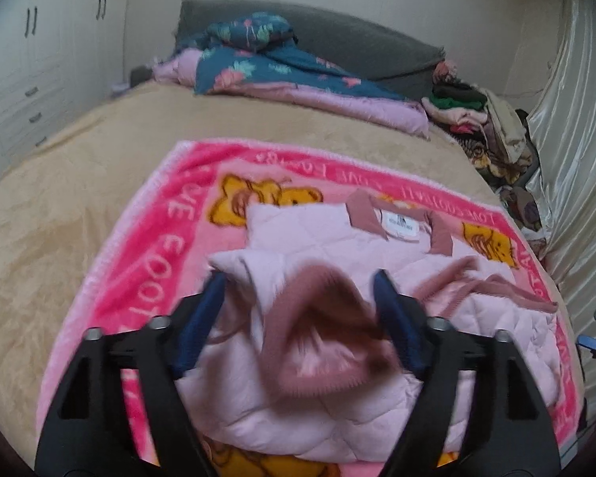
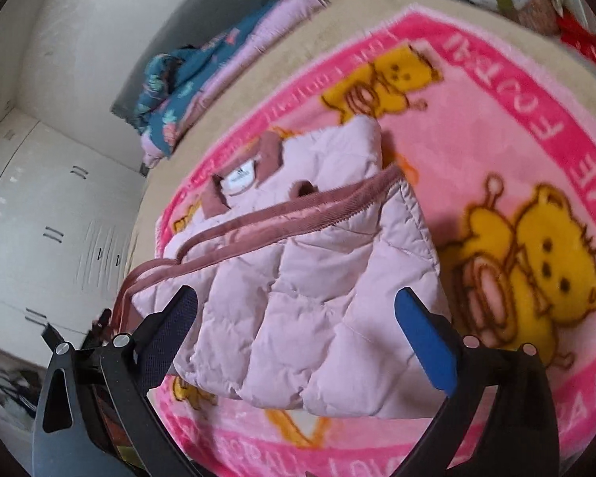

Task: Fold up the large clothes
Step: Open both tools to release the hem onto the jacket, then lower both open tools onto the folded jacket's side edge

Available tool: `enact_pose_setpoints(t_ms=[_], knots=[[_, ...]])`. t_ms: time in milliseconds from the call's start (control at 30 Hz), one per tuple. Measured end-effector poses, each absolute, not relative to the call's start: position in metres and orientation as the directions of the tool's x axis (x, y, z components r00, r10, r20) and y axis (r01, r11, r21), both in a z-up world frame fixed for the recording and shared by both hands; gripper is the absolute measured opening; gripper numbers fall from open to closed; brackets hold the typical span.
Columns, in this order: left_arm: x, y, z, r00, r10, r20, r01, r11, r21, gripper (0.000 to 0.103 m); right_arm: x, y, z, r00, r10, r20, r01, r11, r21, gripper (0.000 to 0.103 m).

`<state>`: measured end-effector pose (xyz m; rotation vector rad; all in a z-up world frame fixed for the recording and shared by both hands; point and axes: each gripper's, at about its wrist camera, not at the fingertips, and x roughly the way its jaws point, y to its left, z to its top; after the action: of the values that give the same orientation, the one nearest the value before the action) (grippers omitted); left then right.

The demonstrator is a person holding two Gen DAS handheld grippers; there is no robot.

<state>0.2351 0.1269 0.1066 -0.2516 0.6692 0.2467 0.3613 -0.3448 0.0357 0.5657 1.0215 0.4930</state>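
A pale pink quilted jacket point(image 1: 337, 409) with dusty-rose trim lies partly folded on a pink bear-print blanket point(image 1: 151, 262) on the bed. Its collar and white label point(image 1: 401, 224) face the far side. My left gripper point(image 1: 300, 290) is open, its blue fingers on either side of a blurred rose cuff point(image 1: 318, 342) just above the jacket; I cannot tell whether it touches. In the right wrist view the jacket point(image 2: 306, 310) lies folded with its zipper edge point(image 2: 282, 214) across the top. My right gripper point(image 2: 298, 314) is open and empty over the jacket's near corner.
A beige bedspread point(image 1: 59, 214) covers the bed. A teal floral and pink quilt point(image 1: 266, 67) lies by the grey headboard point(image 1: 369, 43). A heap of clothes point(image 1: 484, 127) sits at the far right by a shiny curtain point(image 1: 576, 167). White wardrobes point(image 2: 39, 214) stand alongside.
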Motion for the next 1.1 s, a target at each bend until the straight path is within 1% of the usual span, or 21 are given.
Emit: enact_pose_setpoints(t_ms=[33,100,133,200,267,300,400,433,567,667,800,967,1000,1033,1067,1100], knots=[[0.230,0.127,0.112,0.767,0.152,-0.624,-0.303,0.942,-0.143,0.078,0.356,-0.346,0.037,0.451,0.615,-0.647,-0.141,0.765,0.628,0.099],[0.224,0.128,0.117,0.774,0.151,-0.614,-0.299,0.943,-0.144,0.079,0.347,-0.348,0.039,0.482,0.591,-0.646,-0.171,0.787,0.592,0.099],[0.221,0.128,0.119,0.776,0.160,-0.611,-0.301,0.944,-0.135,0.081,0.341,-0.350,0.040,0.506,0.578,-0.640,-0.197,0.800,0.567,0.099],[0.215,0.128,0.122,0.776,0.196,-0.600,-0.311,0.946,-0.094,0.085,0.332,-0.352,0.038,0.544,0.559,-0.626,-0.231,0.817,0.529,0.099],[0.211,0.129,0.122,0.776,0.213,-0.594,-0.313,0.947,-0.069,0.090,0.323,-0.354,0.037,0.585,0.533,-0.611,-0.256,0.836,0.485,0.099],[0.209,0.130,0.121,0.775,0.220,-0.593,-0.315,0.947,-0.059,0.091,0.319,-0.355,0.034,0.604,0.516,-0.607,-0.264,0.848,0.459,0.099],[0.206,0.136,0.110,0.758,0.229,-0.610,-0.313,0.949,-0.033,0.091,0.312,-0.354,0.025,0.631,0.490,-0.601,-0.288,0.868,0.406,0.099],[0.206,0.138,0.103,0.747,0.234,-0.622,-0.317,0.948,-0.023,0.093,0.310,-0.353,0.020,0.633,0.484,-0.604,-0.293,0.872,0.392,0.099],[0.206,0.145,0.073,0.712,0.236,-0.661,-0.316,0.949,-0.001,0.093,0.305,-0.342,-0.003,0.632,0.462,-0.623,-0.314,0.887,0.339,0.099],[0.209,0.155,0.047,0.684,0.200,-0.702,-0.307,0.951,-0.028,0.093,0.303,-0.336,-0.022,0.633,0.447,-0.632,-0.317,0.895,0.314,0.099],[0.213,0.164,0.016,0.648,0.164,-0.744,-0.305,0.951,-0.057,0.093,0.306,-0.331,-0.046,0.618,0.444,-0.649,-0.306,0.896,0.321,0.099],[0.219,0.171,-0.008,0.627,0.074,-0.775,-0.294,0.944,-0.148,0.093,0.312,-0.321,-0.059,0.613,0.461,-0.642,-0.341,0.887,0.312,0.099],[0.220,0.170,-0.011,0.628,0.068,-0.776,-0.294,0.943,-0.155,0.092,0.314,-0.318,-0.060,0.616,0.460,-0.639,-0.345,0.887,0.306,0.099],[0.220,0.168,-0.014,0.628,0.059,-0.776,-0.286,0.945,-0.160,0.080,0.314,-0.315,-0.060,0.624,0.455,-0.636,-0.347,0.890,0.297,0.098],[0.221,0.165,-0.016,0.630,0.065,-0.774,-0.283,0.947,-0.150,0.069,0.314,-0.312,-0.059,0.635,0.446,-0.631,-0.349,0.894,0.281,0.091],[0.221,0.162,-0.016,0.631,0.083,-0.771,-0.287,0.949,-0.133,0.062,0.315,-0.310,-0.057,0.648,0.433,-0.626,-0.351,0.900,0.259,0.079]])
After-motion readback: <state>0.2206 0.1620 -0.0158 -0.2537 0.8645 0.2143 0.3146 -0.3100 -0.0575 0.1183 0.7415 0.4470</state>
